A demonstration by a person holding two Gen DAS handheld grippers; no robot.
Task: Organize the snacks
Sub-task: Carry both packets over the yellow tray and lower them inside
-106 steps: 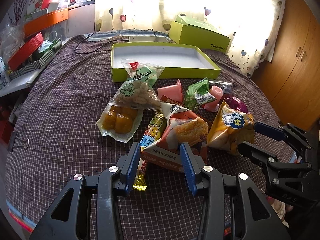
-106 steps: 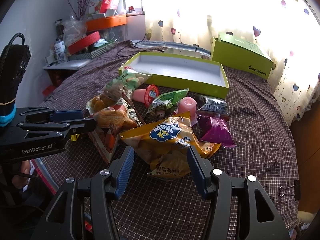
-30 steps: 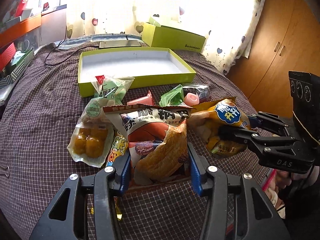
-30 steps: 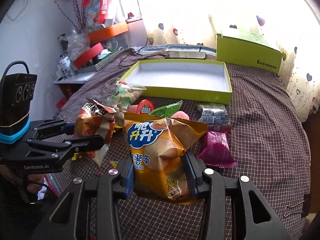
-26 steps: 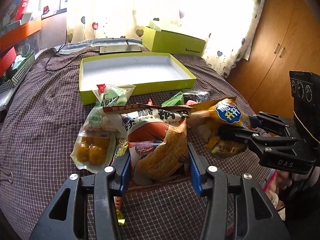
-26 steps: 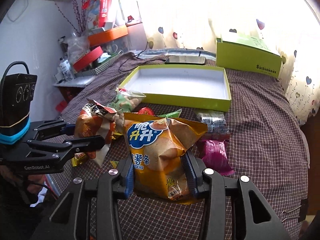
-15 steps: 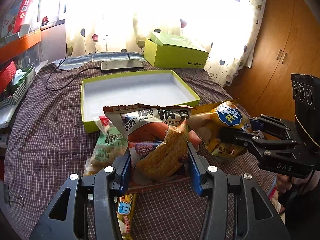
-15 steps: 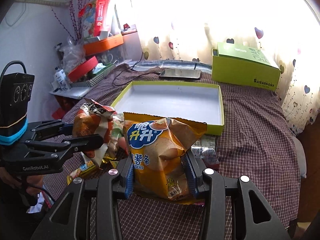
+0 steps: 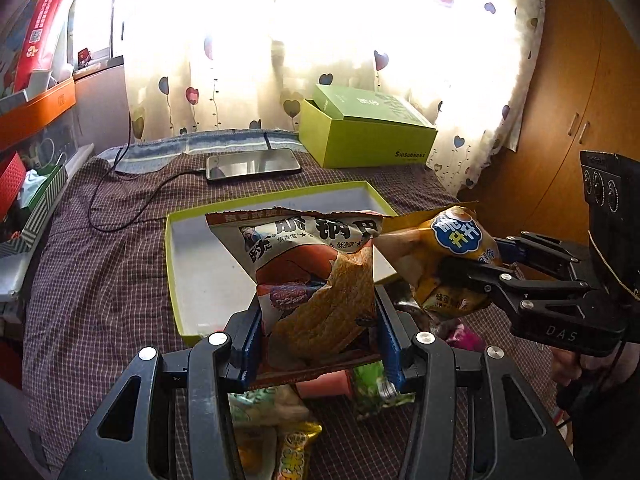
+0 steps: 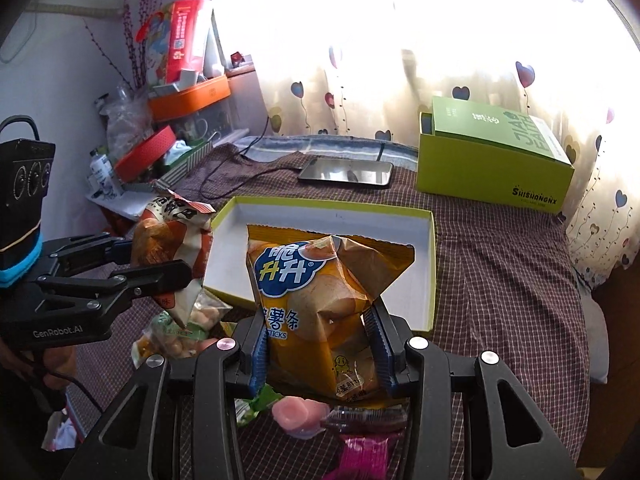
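Observation:
My left gripper (image 9: 318, 340) is shut on a red-and-grey snack bag (image 9: 316, 276) and holds it in the air over the near edge of the empty green tray (image 9: 176, 280). My right gripper (image 10: 320, 344) is shut on a yellow chip bag (image 10: 316, 304), also lifted, in front of the tray (image 10: 432, 264). Each gripper shows in the other's view: the right one (image 9: 476, 268) with the yellow bag (image 9: 444, 256), the left one (image 10: 160, 264) with the red bag (image 10: 168, 236). Several small snack packs (image 10: 184, 328) lie below on the checked cloth.
A closed green box (image 9: 364, 136) stands behind the tray near the curtain. A phone (image 9: 252, 164) with a cable lies at the back. Cluttered shelves (image 10: 160, 144) stand to the left, a wooden wardrobe (image 9: 580, 100) to the right. A pink cup (image 10: 296, 412) lies below my right gripper.
Both grippers closed on their bags, lifted them off the cloth and carried them forward toward the green tray. The remaining snacks have slipped low in both views.

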